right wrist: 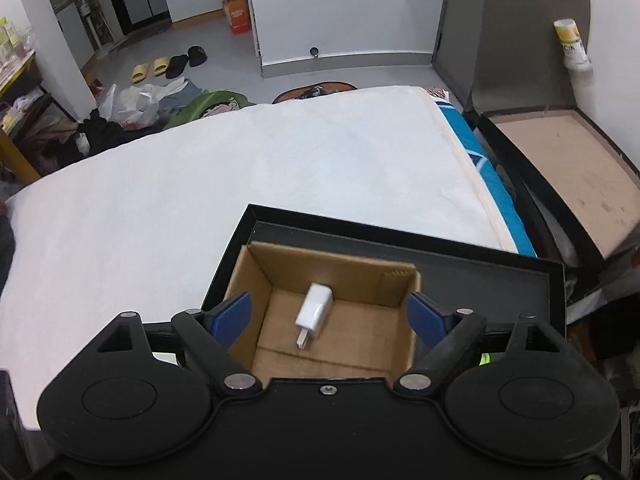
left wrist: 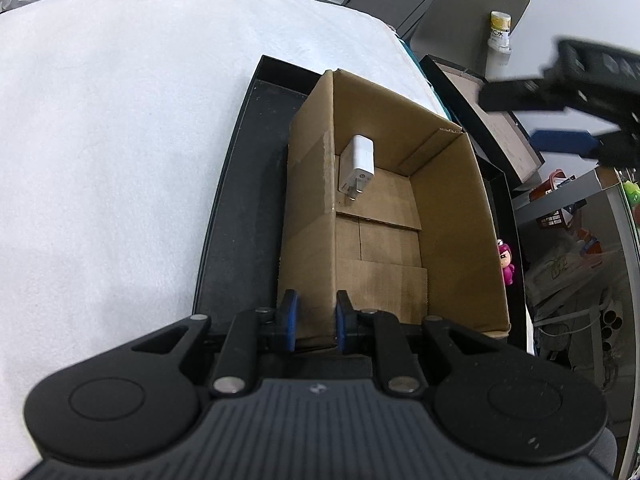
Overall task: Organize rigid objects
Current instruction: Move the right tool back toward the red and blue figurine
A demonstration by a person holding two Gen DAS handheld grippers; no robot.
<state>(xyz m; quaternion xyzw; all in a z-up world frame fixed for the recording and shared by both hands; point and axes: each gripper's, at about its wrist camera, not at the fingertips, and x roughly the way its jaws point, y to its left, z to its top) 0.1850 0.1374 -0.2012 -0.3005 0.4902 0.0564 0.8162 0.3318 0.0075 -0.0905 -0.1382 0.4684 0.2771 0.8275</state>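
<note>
White charger dropped into the cardboard box, right tongs empty above it.

A white-covered bed (right wrist: 280,168) carried a black tray (right wrist: 480,276), and in the tray stood an open cardboard box (left wrist: 452,208) whose near wall was pinched between the closed left tongs (left wrist: 316,320). The right tongs (right wrist: 330,316) hung over the box with their blue pads spread wide and nothing between them. The white charger (right wrist: 314,308) lay loose on the box floor, prongs toward the camera, below and apart from those pads. The placing step looked finished; the next move likely called for lifting the right tongs clear to fetch another object while the left steadied the box.
</note>
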